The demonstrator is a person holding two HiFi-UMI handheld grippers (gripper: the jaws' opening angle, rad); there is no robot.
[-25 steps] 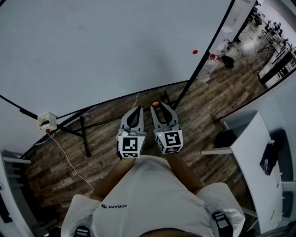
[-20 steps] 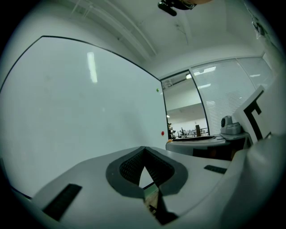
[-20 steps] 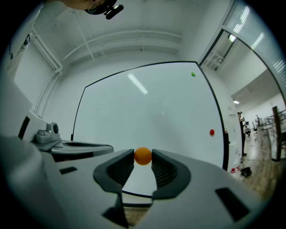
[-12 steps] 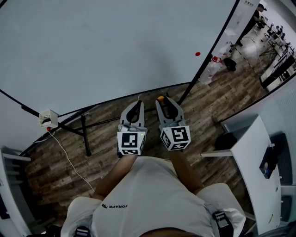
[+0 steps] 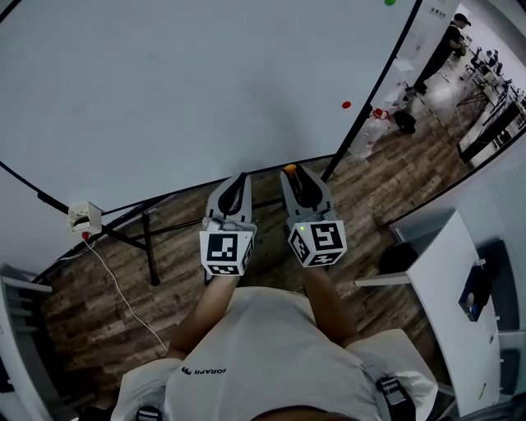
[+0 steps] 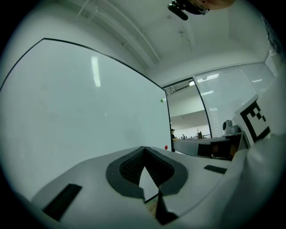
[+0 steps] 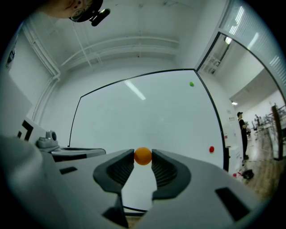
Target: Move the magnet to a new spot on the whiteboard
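We hold the orange magnet in the right gripper. Its jaws stand a little apart and pinch the small round magnet between their tips. In the head view it sits just below centre frame, in front of the lower edge of the whiteboard and clear of its surface.

The left gripper sits just beside the right one, toward the left of the frame. Its jaw tips are closed together with nothing between them.

Status of the task:
- Done: the magnet is off the board and gripped.
- Left: we have not yet set it on a new spot or let go of it.

Two other magnets sit on the board. A red magnet is at the right of the frame near the board's edge, and a green magnet is at the top right. We judge the large bare area in the centre and left of the board suitable for placement, well apart from both.
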